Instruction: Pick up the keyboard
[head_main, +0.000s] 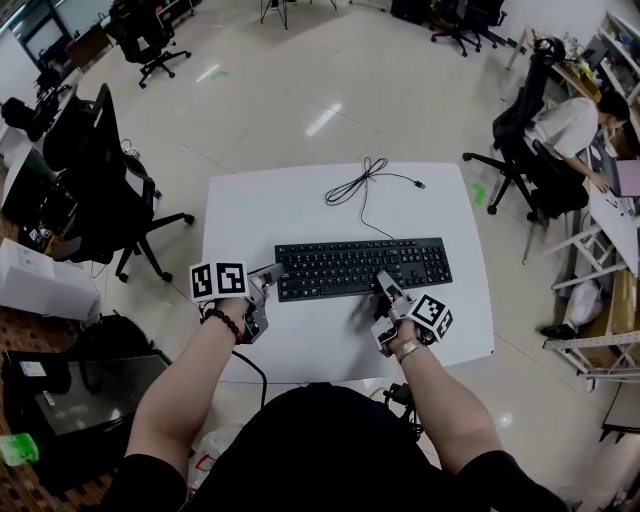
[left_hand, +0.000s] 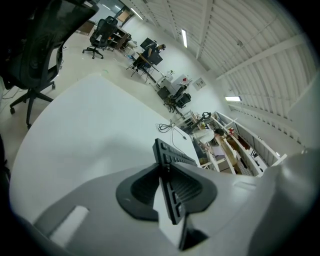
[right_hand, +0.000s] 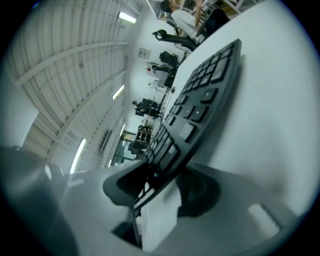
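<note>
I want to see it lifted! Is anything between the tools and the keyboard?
Nothing visible. The left tool grips the keyboard's left end, and the right tool's jaws are closing around its front edge. Its cable lies behind, out of the way.

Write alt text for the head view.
Seen from above, a black keyboard lies on a white table; the left tongs grip its left end and the right tongs are closing around its front edge. Its cable lies loose behind it.
</note>
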